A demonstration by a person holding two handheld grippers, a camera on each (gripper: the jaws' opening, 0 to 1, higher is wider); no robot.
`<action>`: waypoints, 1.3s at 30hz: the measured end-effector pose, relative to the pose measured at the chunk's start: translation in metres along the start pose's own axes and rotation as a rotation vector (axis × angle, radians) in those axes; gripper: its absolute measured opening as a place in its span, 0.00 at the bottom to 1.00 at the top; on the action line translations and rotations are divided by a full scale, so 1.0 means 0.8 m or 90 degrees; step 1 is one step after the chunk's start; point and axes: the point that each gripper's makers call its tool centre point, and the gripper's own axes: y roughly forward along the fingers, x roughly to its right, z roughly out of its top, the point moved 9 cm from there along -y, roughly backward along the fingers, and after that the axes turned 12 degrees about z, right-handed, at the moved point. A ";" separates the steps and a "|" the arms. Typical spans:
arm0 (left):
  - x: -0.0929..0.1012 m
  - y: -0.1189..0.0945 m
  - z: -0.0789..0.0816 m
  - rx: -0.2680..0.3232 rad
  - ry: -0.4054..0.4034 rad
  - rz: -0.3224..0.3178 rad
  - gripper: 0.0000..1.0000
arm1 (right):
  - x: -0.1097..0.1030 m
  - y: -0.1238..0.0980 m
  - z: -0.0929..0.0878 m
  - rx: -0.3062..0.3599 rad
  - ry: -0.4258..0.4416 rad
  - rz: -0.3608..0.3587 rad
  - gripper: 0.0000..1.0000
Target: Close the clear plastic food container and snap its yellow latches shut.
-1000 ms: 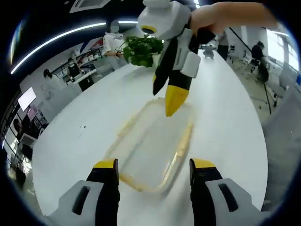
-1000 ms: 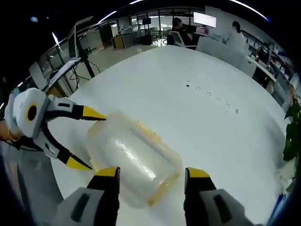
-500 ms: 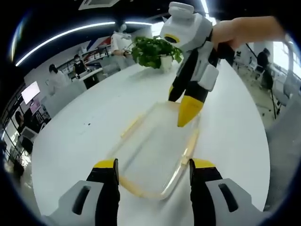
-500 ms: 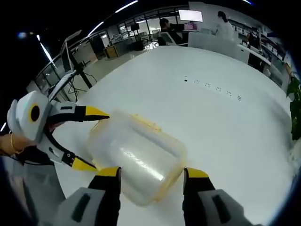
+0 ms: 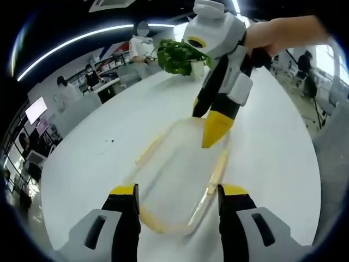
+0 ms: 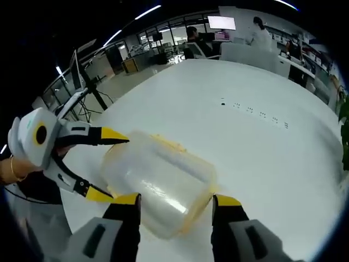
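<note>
White table (image 5: 98, 153); potted plant (image 5: 177, 54) at far end; people behind.

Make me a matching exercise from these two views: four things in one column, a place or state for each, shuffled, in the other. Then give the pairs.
Things
1. clear container
2. potted plant
3. left tool
4. right tool

Places or states
A. open, jaws straddling the container's end
B. far end of the white table
C. lying on the table between both tools
D. tip down at the container's far end

Pairs: 1-C, 2-B, 3-A, 4-D
</note>
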 end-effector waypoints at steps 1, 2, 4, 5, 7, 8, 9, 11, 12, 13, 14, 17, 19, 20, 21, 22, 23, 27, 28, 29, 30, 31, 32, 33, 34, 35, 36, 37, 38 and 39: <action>-0.001 0.000 0.000 0.002 0.003 -0.002 0.56 | 0.000 0.001 0.001 0.005 -0.003 0.002 0.51; -0.004 0.001 -0.001 0.003 0.005 -0.006 0.56 | 0.000 0.002 0.001 0.007 -0.003 0.003 0.51; -0.005 0.001 -0.001 0.002 0.010 -0.009 0.56 | 0.000 0.003 0.001 0.011 0.000 0.005 0.51; -0.006 0.001 -0.001 0.001 0.012 -0.010 0.56 | 0.000 0.003 0.000 0.014 0.002 0.006 0.51; -0.006 0.001 -0.002 0.000 0.013 -0.009 0.56 | 0.000 0.004 0.001 0.020 0.001 0.007 0.51; -0.006 0.000 -0.002 -0.002 0.014 -0.007 0.56 | -0.001 0.005 0.000 0.024 0.000 0.008 0.51; -0.005 0.000 -0.002 -0.003 0.015 -0.005 0.56 | -0.001 0.004 -0.001 0.027 0.000 0.007 0.51; -0.005 0.000 -0.002 -0.003 0.022 -0.005 0.56 | -0.002 0.003 -0.005 0.041 0.004 0.002 0.50; -0.005 0.000 -0.002 -0.003 0.023 -0.006 0.56 | -0.004 0.003 -0.006 0.045 0.003 0.000 0.50; -0.006 -0.001 -0.002 -0.003 0.023 -0.008 0.56 | -0.005 0.002 -0.008 0.049 0.003 -0.002 0.50; -0.006 -0.002 -0.003 0.004 0.021 -0.007 0.56 | -0.006 0.001 -0.009 0.051 0.003 -0.004 0.50; -0.010 -0.011 -0.005 0.034 0.000 0.018 0.59 | -0.010 -0.003 -0.015 0.055 -0.023 0.015 0.51; -0.013 -0.021 -0.007 0.047 -0.016 0.023 0.58 | -0.010 -0.009 -0.019 0.064 -0.013 0.012 0.52; -0.014 -0.027 -0.008 0.051 -0.024 0.017 0.59 | -0.009 -0.014 -0.020 0.078 -0.012 0.008 0.52; -0.015 -0.032 -0.009 0.053 -0.027 0.016 0.59 | -0.009 -0.018 -0.022 0.087 -0.008 0.004 0.52; -0.017 -0.039 -0.011 0.058 -0.029 0.018 0.60 | -0.012 -0.024 -0.025 0.097 -0.002 0.003 0.52; -0.020 -0.043 -0.012 0.060 -0.030 0.021 0.60 | -0.013 -0.028 -0.027 0.103 0.003 0.002 0.52; -0.030 -0.070 -0.020 0.065 -0.044 0.044 0.60 | -0.025 -0.058 -0.044 0.125 -0.013 -0.004 0.54; -0.030 -0.076 -0.021 0.069 -0.047 0.048 0.59 | -0.028 -0.064 -0.049 0.127 -0.015 -0.007 0.54; -0.031 -0.086 -0.023 0.072 -0.052 0.052 0.59 | -0.031 -0.074 -0.057 0.134 -0.018 -0.013 0.54; -0.031 -0.093 -0.024 0.075 -0.054 0.056 0.59 | -0.034 -0.080 -0.062 0.139 -0.018 -0.015 0.54; -0.030 -0.104 -0.026 0.080 -0.062 0.064 0.59 | -0.038 -0.090 -0.069 0.148 -0.019 -0.018 0.54; -0.029 -0.111 -0.027 0.083 -0.068 0.068 0.59 | -0.040 -0.096 -0.074 0.157 -0.020 -0.019 0.54; -0.028 -0.118 -0.028 0.088 -0.077 0.073 0.59 | -0.043 -0.102 -0.080 0.163 -0.019 -0.020 0.55; -0.026 -0.127 -0.029 0.093 -0.089 0.077 0.59 | -0.047 -0.110 -0.087 0.174 -0.020 -0.024 0.54; -0.022 -0.137 -0.030 0.099 -0.103 0.080 0.59 | -0.051 -0.115 -0.093 0.179 -0.022 -0.025 0.54; -0.019 -0.145 -0.031 0.105 -0.112 0.081 0.60 | -0.057 -0.122 -0.104 0.185 -0.024 -0.030 0.54; -0.014 -0.156 -0.035 0.105 -0.123 0.077 0.59 | -0.061 -0.127 -0.111 0.191 -0.024 -0.034 0.54; -0.010 -0.163 -0.038 0.103 -0.125 0.074 0.59 | -0.065 -0.130 -0.118 0.195 -0.022 -0.037 0.55; -0.005 -0.171 -0.042 0.104 -0.127 0.075 0.59 | -0.070 -0.134 -0.126 0.198 -0.018 -0.038 0.54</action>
